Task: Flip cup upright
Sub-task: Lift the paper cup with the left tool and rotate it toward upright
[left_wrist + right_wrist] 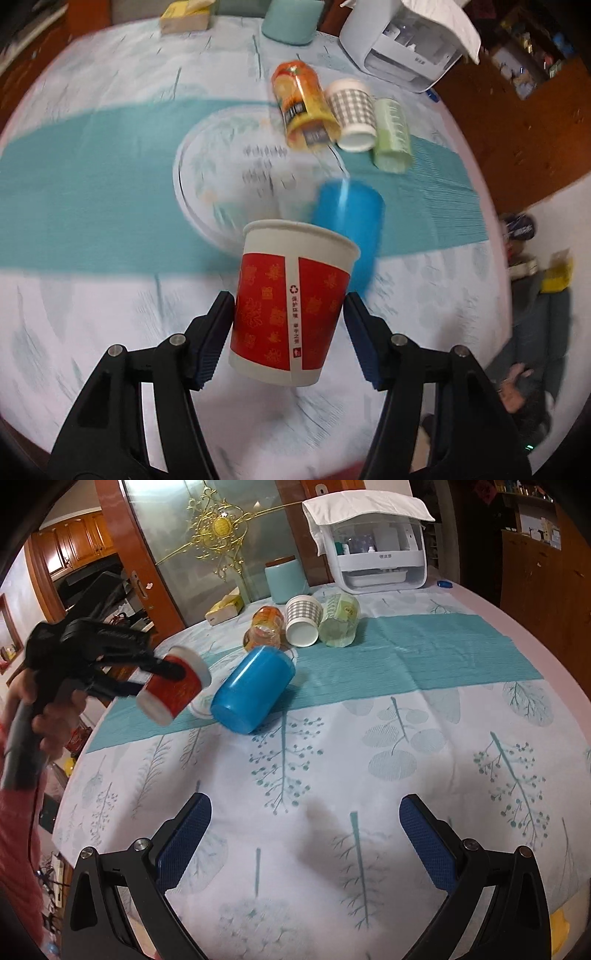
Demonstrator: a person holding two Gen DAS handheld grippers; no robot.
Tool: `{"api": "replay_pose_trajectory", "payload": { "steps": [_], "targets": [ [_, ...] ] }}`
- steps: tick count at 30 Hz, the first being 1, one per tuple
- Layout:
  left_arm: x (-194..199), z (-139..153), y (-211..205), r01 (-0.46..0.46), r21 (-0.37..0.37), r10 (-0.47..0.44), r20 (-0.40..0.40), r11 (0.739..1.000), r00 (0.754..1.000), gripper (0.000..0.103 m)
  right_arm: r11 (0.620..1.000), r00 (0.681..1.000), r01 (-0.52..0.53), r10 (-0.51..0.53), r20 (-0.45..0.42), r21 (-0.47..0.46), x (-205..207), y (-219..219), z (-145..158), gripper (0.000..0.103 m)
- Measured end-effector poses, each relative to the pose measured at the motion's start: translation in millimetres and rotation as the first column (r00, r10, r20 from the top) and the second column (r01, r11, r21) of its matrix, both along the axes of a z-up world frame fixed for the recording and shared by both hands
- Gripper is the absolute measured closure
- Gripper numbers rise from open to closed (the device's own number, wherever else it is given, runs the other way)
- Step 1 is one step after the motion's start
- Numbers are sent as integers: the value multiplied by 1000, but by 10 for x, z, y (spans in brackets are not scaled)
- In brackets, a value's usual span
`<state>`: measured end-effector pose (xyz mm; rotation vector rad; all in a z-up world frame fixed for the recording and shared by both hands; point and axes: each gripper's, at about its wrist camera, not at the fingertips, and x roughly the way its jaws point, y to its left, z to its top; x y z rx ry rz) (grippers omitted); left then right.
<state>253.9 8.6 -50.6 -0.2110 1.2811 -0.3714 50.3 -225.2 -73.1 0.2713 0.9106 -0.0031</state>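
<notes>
Your left gripper clamps the red paper cup, pads on both sides of its wall. Cup is lifted off the surface, centre-low in the left wrist view, rim toward the top of frame. In the right wrist view it sits at mid left, tilted, rim up and to the right. Your right gripper is spread wide with nothing between its pads, at the bottom of frame over the cloth. Blue cup lies on its side just right of the red cup. Orange jar, checked cup, green cup lie in a row above it.
</notes>
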Motion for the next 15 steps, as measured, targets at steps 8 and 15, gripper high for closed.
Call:
{"api": "replay_pose_trajectory", "payload": {
  "steps": [8, 15],
  "targets": [
    [-967, -20, 76, -99, -109, 98, -10, 989, 995, 44, 994, 999, -20, 25, -42, 105, -267, 110, -99, 0],
    [-1397, -290, -36, -86, -105, 80, -60, 991, 995, 44, 978, 994, -3, 26, -106, 207, -403, 86, -240, 0]
  ]
}}
